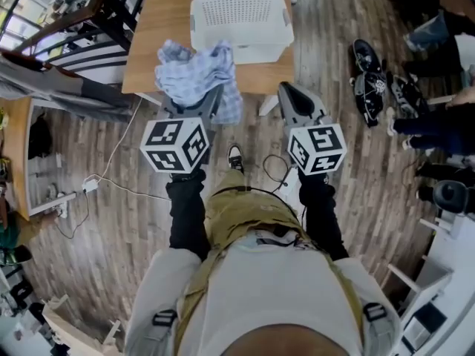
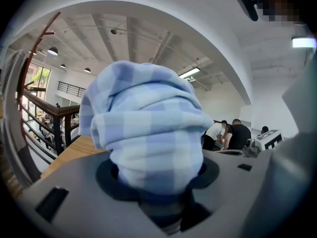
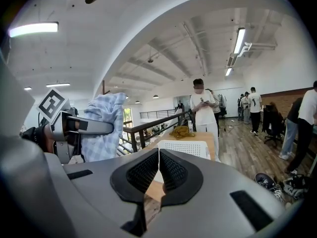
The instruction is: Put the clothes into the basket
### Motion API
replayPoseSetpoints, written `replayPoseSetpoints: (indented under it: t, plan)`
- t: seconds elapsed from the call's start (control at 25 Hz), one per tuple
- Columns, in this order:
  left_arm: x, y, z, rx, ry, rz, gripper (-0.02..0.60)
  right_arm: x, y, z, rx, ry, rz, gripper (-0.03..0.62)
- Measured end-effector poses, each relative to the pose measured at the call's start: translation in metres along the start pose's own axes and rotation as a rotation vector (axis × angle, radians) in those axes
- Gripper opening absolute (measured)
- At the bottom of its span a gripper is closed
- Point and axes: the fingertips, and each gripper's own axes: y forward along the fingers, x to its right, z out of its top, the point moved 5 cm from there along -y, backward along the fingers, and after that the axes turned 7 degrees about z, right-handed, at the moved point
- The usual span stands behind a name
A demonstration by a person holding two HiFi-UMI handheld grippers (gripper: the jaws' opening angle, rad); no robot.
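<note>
A wood-plank floor (image 1: 111, 221) runs under a light wooden worktop (image 1: 159, 21), whose far end the head view cuts off. The left hand-held gripper (image 2: 157, 180) is clamped on a bunched blue-and-white checked cloth (image 1: 197, 76), which covers its jaw tips and blocks most of its own view. Ahead of both grippers, on the worktop, stands a white perforated plastic basket (image 1: 239, 21). The right hand-held gripper (image 3: 158, 170) has its jaws together, nothing between them. Dark shoes (image 1: 369, 76) lie on the floor to its right.
</note>
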Motion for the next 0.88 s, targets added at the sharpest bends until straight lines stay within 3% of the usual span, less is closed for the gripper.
replayPoseSetpoints:
  t: [0.32, 0.88]
  plan:
    - [-0.044, 0.058, 0.019, -0.041, -0.012, -0.044, 0.225, 0.016, 0.068, 0.016, -0.039, 0.005, -0.03, 0.021]
    - [-0.048, 0.121, 0.025, -0.104, 0.028, -0.035, 0.225, 0.065, 0.116, 0.013, -0.1, 0.05, -0.006, 0.021]
